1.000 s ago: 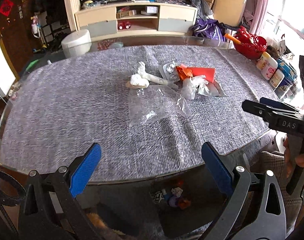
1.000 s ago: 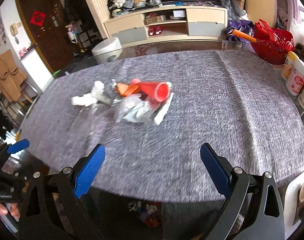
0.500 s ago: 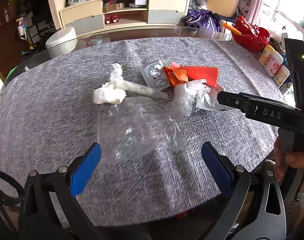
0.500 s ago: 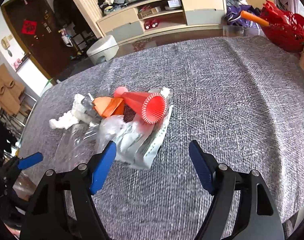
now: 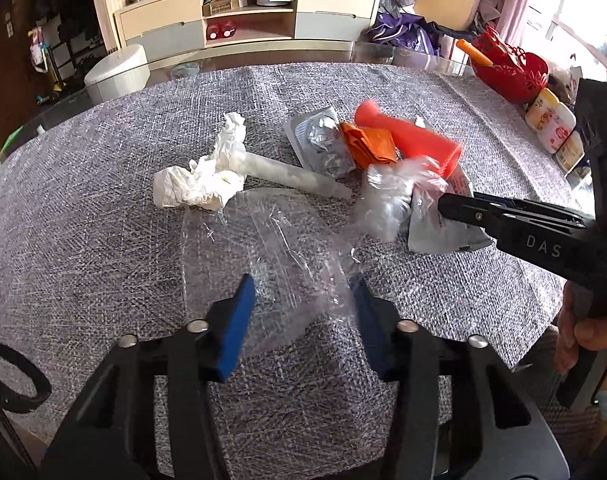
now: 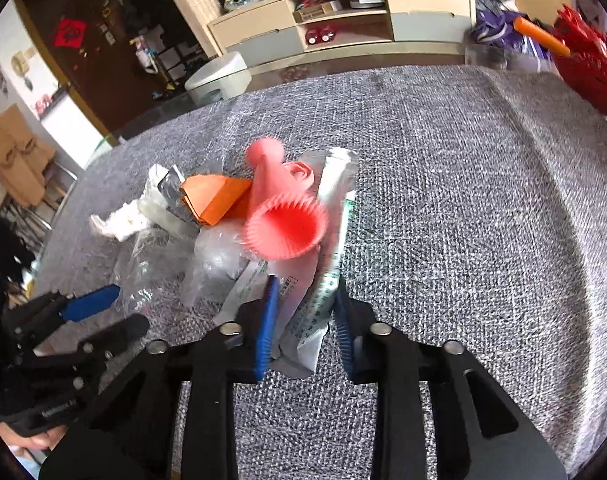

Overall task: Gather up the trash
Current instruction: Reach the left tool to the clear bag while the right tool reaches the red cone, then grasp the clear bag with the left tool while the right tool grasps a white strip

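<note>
From the left wrist view, the left tool is pointing steeply down at the counter, which is wearing a grey woven cloth. Its jaws have just been closing and are now standing partly apart, with the near edge of a clear plastic bag lying between the blue pads; whether the pads are pressing on the film cannot be told. Beyond the bag, crumpled white tissue, a white tube, a foil blister pack, folded orange paper and a red paper cone are lying heaped together mid-counter. The right tool is reaching in from the right, held by a hand, its tips sitting at a grey printed sachet beside a crumpled clear wrapper.

From the right wrist view, the right tool is also tilting sharply downward. Its jaws have just been closing and are now narrow, pinching the near end of the printed sachet, which is blurred. The red cone is lying just beyond, mouth toward the camera, with the orange paper to its left. At lower left, the left tool is showing, one blue pad resting against the clear bag.
</note>
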The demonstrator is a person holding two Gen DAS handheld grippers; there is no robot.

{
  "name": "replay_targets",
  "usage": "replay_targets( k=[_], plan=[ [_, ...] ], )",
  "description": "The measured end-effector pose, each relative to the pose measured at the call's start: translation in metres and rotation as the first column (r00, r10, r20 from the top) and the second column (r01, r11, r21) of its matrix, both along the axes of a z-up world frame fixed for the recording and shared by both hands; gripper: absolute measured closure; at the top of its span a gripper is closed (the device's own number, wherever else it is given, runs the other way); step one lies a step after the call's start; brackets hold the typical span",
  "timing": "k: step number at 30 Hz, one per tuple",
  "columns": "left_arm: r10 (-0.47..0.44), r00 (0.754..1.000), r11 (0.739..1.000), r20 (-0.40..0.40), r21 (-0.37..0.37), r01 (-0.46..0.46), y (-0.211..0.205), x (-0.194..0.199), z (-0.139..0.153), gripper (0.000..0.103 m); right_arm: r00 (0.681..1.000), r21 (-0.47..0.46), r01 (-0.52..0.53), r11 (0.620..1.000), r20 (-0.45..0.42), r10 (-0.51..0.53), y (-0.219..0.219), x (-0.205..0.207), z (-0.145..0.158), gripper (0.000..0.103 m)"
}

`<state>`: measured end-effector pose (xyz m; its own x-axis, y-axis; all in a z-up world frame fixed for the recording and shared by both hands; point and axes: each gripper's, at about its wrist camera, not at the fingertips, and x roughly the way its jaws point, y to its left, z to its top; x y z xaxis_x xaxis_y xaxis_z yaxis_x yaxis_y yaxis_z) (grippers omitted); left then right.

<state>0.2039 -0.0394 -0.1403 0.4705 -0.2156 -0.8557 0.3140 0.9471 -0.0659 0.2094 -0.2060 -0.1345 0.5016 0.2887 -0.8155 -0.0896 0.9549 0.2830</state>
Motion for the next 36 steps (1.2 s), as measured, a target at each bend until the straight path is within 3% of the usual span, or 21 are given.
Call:
replay_targets(
  k=[2,7,9,15,27,32,36],
  plan=[
    [-0.002,1.000,1.000,0.006,0.008,0.002,-0.001,-0.003,0.002,0.067,1.000,-0.008,-0.003,1.000,0.010,0.003,0.000,-0.002,0.004,0.089],
    [0.010,1.000,1.000,0.026,0.003,-0.010,0.004,-0.016,0.012,0.083,0.999,-0.040,0.022,0.999,0.046,-0.020,-0.006,-0.014,0.020,0.091],
    [0.021,0.999,1.000,0.040,-0.005,-0.021,0.008,-0.021,0.019,0.085,0.998,-0.058,0.036,0.998,0.058,-0.033,-0.013,-0.021,0.028,0.092],
    [0.026,0.994,0.999,0.105,-0.027,-0.023,0.012,-0.047,0.051,0.087,0.990,-0.124,0.071,0.990,0.129,-0.055,-0.022,-0.041,0.062,0.094],
    [0.027,0.966,0.998,0.256,-0.056,-0.013,0.015,-0.131,0.123,0.088,0.960,-0.111,0.042,0.993,0.279,-0.009,-0.012,-0.120,0.132,0.094],
    [0.018,0.960,0.998,0.279,-0.063,0.000,0.017,-0.172,0.131,0.088,0.955,-0.106,0.012,0.994,0.296,0.020,-0.003,-0.157,0.139,0.094],
    [0.004,0.962,0.998,0.272,-0.062,0.013,0.018,-0.199,0.123,0.088,0.961,-0.103,-0.014,0.995,0.273,0.042,0.003,-0.182,0.126,0.094]
  ],
)
